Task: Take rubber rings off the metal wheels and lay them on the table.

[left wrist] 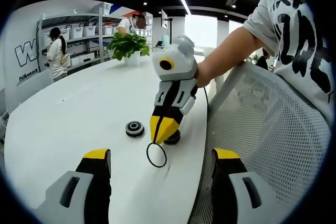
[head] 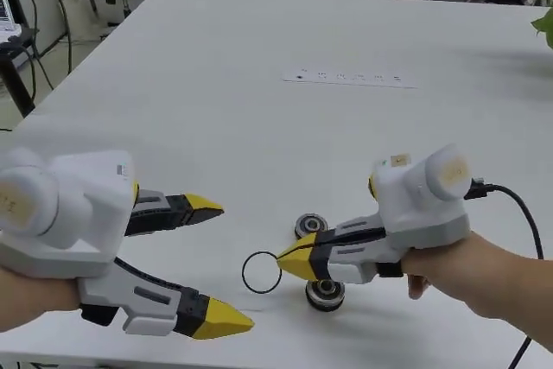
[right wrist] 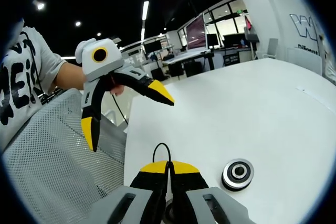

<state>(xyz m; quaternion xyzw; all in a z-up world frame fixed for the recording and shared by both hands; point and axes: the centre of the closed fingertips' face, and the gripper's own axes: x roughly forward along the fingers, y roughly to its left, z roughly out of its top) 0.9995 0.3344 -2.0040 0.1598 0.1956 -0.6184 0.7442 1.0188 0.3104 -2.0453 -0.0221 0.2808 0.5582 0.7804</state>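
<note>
The right gripper [head: 289,264] has its jaws pressed together on the edge of a black rubber ring [head: 261,272], which sticks out from the yellow tips low over the white table [head: 259,110]; it seems to touch the tabletop, though I cannot be sure. Just beside those tips sit the far wheel [head: 311,225], clear of the gripper, and the near wheel [head: 325,294], partly tucked under it. The left gripper [head: 216,264] hangs near, its jaws spread wide and pointing toward the ring.

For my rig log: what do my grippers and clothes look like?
Left gripper and right gripper: white bodies, black jaws, yellow pointed tips. A black cable trails from the right one. The short-sleeved shirt is white with black lettering.
</note>
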